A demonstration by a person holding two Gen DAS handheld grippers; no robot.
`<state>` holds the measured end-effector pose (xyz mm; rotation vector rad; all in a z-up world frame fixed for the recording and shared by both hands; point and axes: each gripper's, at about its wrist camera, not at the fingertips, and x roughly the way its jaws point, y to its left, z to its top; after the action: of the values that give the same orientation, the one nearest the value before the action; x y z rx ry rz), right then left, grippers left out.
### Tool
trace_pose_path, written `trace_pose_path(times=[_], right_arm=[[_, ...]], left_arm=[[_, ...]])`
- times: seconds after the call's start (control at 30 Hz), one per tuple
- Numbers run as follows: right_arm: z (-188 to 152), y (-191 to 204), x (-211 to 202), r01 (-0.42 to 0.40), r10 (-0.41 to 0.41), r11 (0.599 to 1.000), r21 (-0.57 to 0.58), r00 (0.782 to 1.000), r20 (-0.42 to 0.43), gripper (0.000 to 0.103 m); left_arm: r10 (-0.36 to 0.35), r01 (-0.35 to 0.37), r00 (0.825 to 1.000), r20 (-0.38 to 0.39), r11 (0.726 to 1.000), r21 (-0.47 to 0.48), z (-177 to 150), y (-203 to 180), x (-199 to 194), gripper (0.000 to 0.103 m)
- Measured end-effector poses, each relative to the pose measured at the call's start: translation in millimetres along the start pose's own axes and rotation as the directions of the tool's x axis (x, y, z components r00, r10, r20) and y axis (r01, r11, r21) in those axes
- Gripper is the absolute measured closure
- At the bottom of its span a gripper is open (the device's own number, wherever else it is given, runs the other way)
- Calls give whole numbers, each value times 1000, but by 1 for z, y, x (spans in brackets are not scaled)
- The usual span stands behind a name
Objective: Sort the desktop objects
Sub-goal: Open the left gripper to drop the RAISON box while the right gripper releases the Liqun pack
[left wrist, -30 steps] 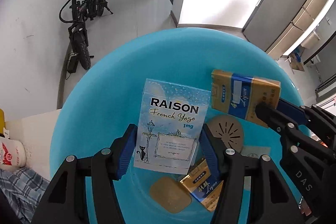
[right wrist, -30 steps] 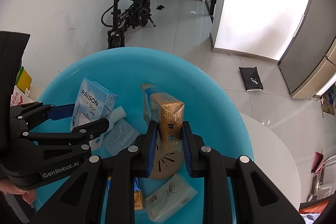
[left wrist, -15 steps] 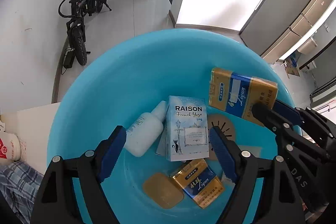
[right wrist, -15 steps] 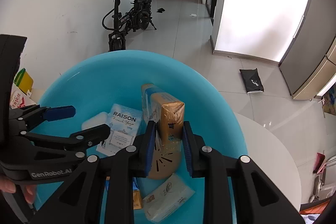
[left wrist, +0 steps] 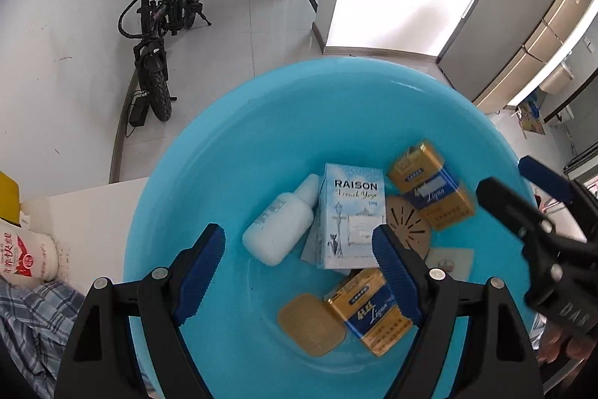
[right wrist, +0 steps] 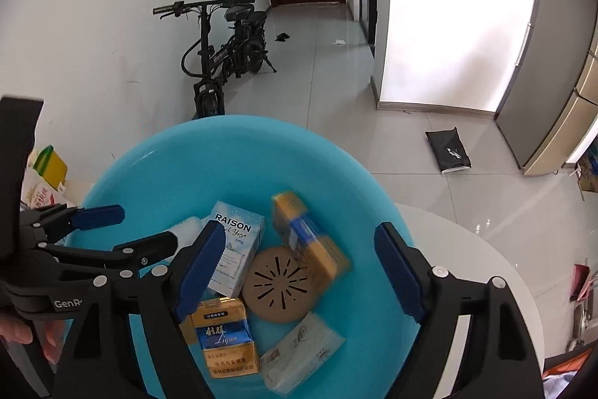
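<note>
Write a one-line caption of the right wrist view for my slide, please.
Both hand-held grippers, right and left, open above a blue basin holding boxes.

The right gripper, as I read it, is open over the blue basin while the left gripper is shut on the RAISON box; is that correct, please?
Not quite. The left gripper is open too: in the left wrist view the RAISON box lies loose in the blue basin beside a white bottle. The right gripper is indeed open over the basin.
</note>
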<state>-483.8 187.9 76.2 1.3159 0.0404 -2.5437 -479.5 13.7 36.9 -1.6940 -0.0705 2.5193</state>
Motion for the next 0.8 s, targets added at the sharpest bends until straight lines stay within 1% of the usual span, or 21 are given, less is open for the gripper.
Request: trace_pose_path(times=[0.17, 0.23, 0.33, 0.47, 0.53, 0.6, 0.67, 0.8], right_arm=[[0, 1, -6, -25, 25, 1000, 20, 1000, -7, 22], [-2, 2, -10, -31, 31, 999, 17, 999, -6, 22], [-6, 4, -15, -39, 39, 999, 1, 999, -10, 22], [-9, 2, -20, -37, 37, 999, -8, 999, 4, 22], [-11, 1, -23, -35, 35, 999, -4, 999, 10, 22], [-15, 0, -27, -40, 40, 999, -5, 999, 7, 22], [-19, -1, -33, -37, 38, 999, -17, 999, 7, 22], [-24, -2, -50, -48, 49, 998, -35, 998, 26, 22]], left_arm=[[-7, 7, 1000, 17, 1000, 26, -10, -6, -15, 20], [-3, 2, 1000, 17, 998, 70, -20, -13, -24, 20], [27, -30, 999, 26, 990, 141, -37, -20, -38, 20], [40, -42, 999, 16, 978, 203, -52, -28, -46, 20], [41, -46, 999, 24, 975, 217, -59, -31, -50, 20], [40, -42, 999, 13, 975, 218, -65, -30, -52, 20], [30, -30, 1000, 3, 976, 214, -70, -27, -56, 20], [6, -10, 1000, 17, 978, 210, -78, -24, -68, 20]])
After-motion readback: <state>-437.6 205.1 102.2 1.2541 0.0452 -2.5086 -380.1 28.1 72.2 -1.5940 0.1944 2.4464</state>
